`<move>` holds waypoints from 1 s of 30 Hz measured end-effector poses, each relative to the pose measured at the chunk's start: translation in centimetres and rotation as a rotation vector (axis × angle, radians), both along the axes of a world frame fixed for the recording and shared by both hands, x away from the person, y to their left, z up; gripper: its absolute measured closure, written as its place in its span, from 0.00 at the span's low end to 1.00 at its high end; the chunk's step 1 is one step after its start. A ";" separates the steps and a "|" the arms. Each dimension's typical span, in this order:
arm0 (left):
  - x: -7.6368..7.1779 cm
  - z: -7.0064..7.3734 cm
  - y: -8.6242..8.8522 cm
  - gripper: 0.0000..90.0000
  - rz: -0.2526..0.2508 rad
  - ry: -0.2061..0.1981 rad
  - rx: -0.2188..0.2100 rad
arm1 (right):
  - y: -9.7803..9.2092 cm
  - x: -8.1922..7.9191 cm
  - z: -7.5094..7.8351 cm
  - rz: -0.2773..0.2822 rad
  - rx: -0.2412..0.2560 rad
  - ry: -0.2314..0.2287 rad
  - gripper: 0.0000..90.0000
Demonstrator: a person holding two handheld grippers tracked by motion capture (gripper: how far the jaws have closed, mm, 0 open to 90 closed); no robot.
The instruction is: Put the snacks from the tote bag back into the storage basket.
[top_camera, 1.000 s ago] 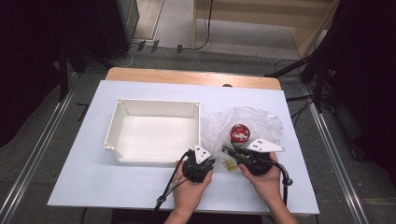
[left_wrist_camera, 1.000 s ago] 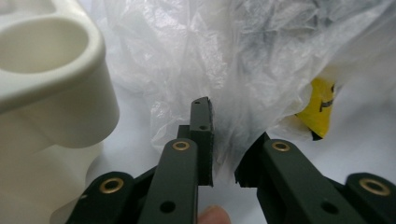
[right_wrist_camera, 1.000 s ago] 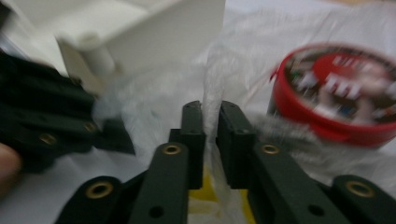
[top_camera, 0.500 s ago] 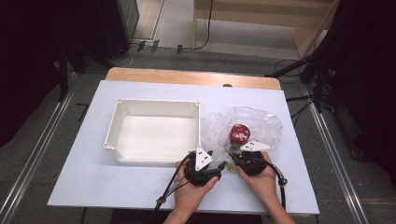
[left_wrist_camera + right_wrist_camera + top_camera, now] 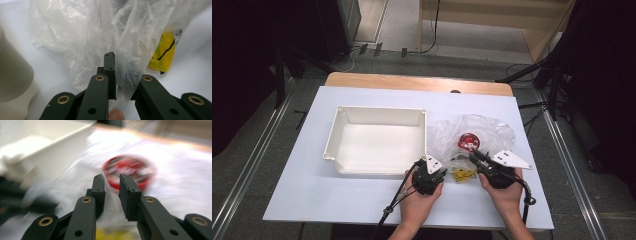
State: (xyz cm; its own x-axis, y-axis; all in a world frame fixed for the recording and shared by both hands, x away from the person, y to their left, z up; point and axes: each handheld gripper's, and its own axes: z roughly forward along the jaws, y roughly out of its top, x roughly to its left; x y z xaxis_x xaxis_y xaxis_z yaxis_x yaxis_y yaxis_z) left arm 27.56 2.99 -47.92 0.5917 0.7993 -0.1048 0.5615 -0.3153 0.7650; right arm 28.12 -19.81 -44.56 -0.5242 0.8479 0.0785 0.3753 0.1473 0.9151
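Plastic bag [image 5: 472,132] first: it lies crumpled on the white bench [image 5: 312,185], just right of the white tray [image 5: 377,145], and both our grippers are at its near edge. Inside it we see a round red-lidded tub [image 5: 469,140] toward the far side and a yellow packet [image 5: 463,174] near us, between the two hands.

Our left gripper [image 5: 120,75] is clenched on a fold of the film; in the left gripper view the thin plastic runs down between the jaws and bunches there, with the packet [image 5: 162,53] just off to one side. Our right gripper [image 5: 111,185] has its jaws a narrow gap apart, with film rising between them. That picture is blurred, so we cannot tell whether they are actually pinching it. The tub [image 5: 130,170] sits just beyond the tips.

We read this step as opening the bag to get at what is inside. To do it well, we want each gripper on a single, separate layer of the mouth rather than a wad of both sides. So the right one should close on the opposite lip, not on the same fold the left holds. Then we draw the hands apart low and slowly, keeping the film off the bench only a little, so the tub does not roll and the packet does not slide out. Thin plastic slips easily; a deep bite beats a fingertip nip.
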 end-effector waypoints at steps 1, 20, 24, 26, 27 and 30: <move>0.0 0.0 -0.1 0.94 -0.005 0.000 0.004 | -0.5 0.0 0.2 -0.045 0.027 -0.011 0.83; 0.0 0.0 0.0 0.94 0.010 -0.005 0.009 | -2.7 -0.4 -2.9 -0.044 0.053 0.215 0.96; 0.0 0.0 0.0 0.94 0.017 -0.003 0.008 | -3.9 -1.5 -2.9 0.031 0.092 0.186 0.83; 0.0 0.0 0.0 0.94 0.015 -0.004 0.010 | -4.5 -2.1 -2.4 0.070 0.123 0.128 0.70; 0.0 0.0 0.0 0.94 0.015 -0.005 0.010 | -4.6 -2.3 -2.1 0.079 0.135 0.105 0.63; -0.1 0.0 -0.1 0.94 0.015 -0.009 0.013 | -4.9 -2.8 -0.9 0.054 0.221 0.033 0.58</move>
State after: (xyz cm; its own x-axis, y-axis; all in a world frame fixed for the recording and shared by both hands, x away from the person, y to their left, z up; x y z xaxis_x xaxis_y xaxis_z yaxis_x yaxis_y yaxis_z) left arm 27.48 2.94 -47.92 0.5806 0.8094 -0.0886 0.5592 -0.3173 0.7659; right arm 25.35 -24.73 -45.42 -0.5626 0.7789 0.2771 0.4029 -0.0344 0.9146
